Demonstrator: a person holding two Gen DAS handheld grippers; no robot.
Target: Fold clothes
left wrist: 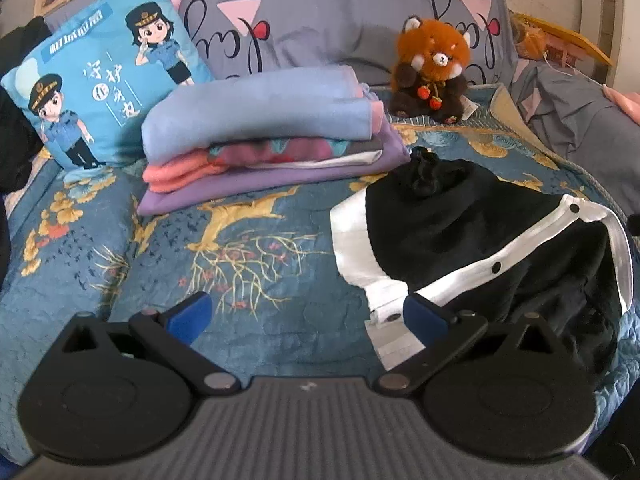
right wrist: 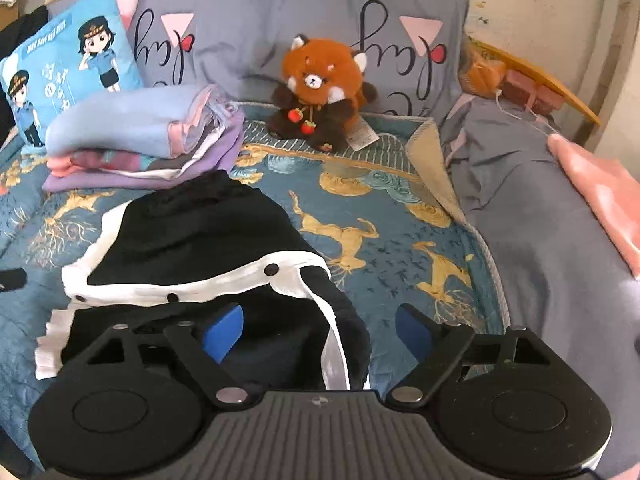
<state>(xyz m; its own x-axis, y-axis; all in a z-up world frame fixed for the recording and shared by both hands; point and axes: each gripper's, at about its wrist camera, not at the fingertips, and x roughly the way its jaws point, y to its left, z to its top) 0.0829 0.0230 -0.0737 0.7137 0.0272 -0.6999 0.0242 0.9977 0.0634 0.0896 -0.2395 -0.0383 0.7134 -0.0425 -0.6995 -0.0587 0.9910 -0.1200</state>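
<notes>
We saw both hand-held grippers, L (left wrist: 308, 316) & R (right wrist: 319, 330), spread wide, gripping nothing; black garment (right wrist: 200, 232) lay under R.

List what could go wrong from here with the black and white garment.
1. The black garment with white snap-button bands lies in a loose, uneven bundle; lifting it like this could undo the fold.
2. Both claws are open, left claw and right claw, so a regrasp may catch only one layer.
3. The stack of folded clothes sits close by; dragging the garment could knock it askew.
</notes>
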